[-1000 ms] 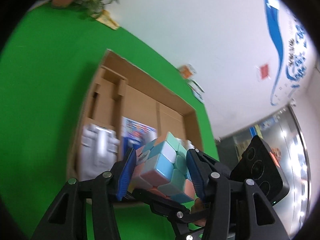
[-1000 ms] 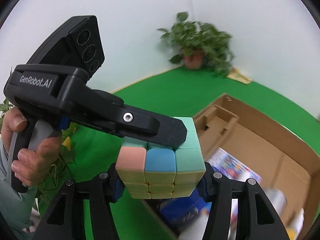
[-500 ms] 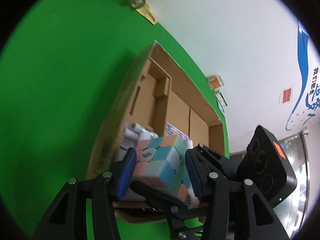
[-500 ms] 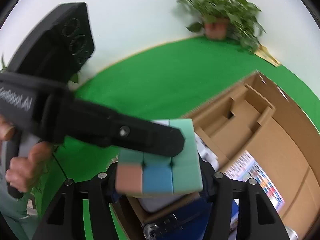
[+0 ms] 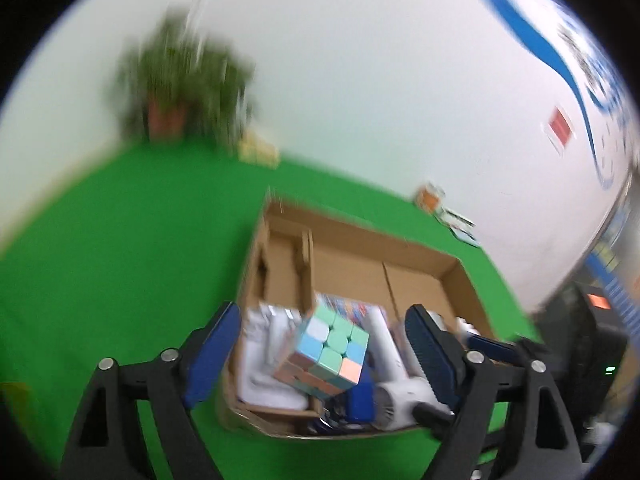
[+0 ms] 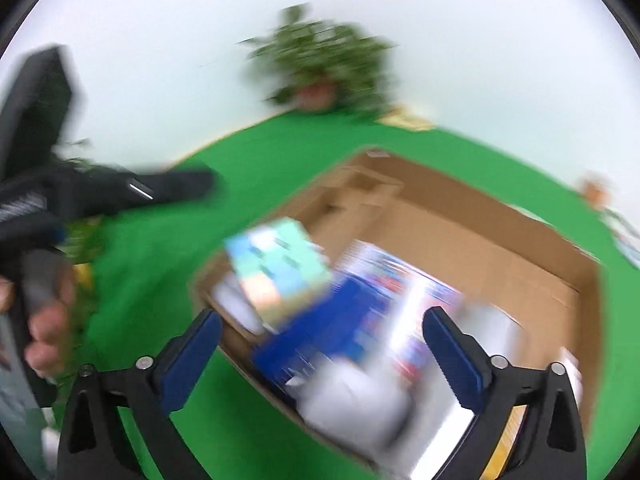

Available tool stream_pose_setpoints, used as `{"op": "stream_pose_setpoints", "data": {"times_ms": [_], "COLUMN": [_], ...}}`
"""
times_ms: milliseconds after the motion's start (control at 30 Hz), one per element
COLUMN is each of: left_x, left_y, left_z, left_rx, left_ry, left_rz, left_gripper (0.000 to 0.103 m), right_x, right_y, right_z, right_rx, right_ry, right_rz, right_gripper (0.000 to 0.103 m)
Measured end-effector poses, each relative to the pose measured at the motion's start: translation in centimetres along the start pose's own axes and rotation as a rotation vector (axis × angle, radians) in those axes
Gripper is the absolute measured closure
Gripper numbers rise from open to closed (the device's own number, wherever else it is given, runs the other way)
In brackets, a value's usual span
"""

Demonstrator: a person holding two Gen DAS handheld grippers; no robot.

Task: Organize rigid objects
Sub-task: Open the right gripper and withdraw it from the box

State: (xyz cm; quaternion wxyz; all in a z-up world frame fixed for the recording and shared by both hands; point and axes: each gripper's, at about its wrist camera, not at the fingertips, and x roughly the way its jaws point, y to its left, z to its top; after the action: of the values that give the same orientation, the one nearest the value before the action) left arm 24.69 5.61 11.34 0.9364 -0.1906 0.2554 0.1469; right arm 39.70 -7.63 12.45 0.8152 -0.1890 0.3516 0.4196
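Our left gripper (image 5: 320, 354) and right gripper (image 6: 322, 354) have both just been opening, and their jaws now stand wide with no pad touching the puzzle cube (image 5: 322, 354). We see the cube tilted between the spread fingers, over the near end of the cardboard box (image 5: 400, 240) on the green table (image 5: 120, 248), among blurred white and blue items.

A pastel puzzle cube (image 5: 322, 354), its faces a mix of mint, sky-blue, white and salmon squares, sits tilted on one corner between the spread fingers of the left gripper (image 5: 320, 344), touching neither. It lies over the near end of an open cardboard box (image 5: 448, 276) on green cloth, above white and blue items packed inside.
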Motion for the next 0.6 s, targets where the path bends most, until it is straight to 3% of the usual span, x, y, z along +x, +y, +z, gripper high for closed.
{"op": "stream_pose_setpoints", "data": {"times_ms": [33,100,233,333,433,600], "left_x": [-1.4,-2.8,-5.0,-5.7,-6.7,-8.4], "left_y": [-1.5,-3.4,-7.3,-8.7,-9.7,-12.0], "left_z": [-0.9,-2.3,-6.7,-9.0,-10.4,-11.6], "left_rx": [0.07,0.146,0.241,0.223,0.169,0.209], "left_ry": [-0.059,-0.107,-0.116,-0.085,-0.037,-0.049], "left_rz": [0.055,0.124,0.177,0.191,0.206,0.202], "left_gripper": [0.014,0.0,0.0,0.0,0.0,0.0], "right_x": [-1.1,-3.0,-6.3,-7.8,-9.2,-13.4], "right_y": [0.0,0.1,0.0,-0.3,0.0,0.3], "right_z": [-1.2,-3.7,-8.9,-11.9,-13.7,-15.5], "right_rx": [0.019,0.068,0.171,0.247,0.235,0.262], "right_ry": [-0.019,-0.053,-0.051,-0.029,-0.032,-0.087], "right_rz": [-0.037,-0.1,-0.197,-0.233,-0.275,-0.288], "right_gripper": [0.001,0.001,0.001,0.001,0.001,0.001]}}
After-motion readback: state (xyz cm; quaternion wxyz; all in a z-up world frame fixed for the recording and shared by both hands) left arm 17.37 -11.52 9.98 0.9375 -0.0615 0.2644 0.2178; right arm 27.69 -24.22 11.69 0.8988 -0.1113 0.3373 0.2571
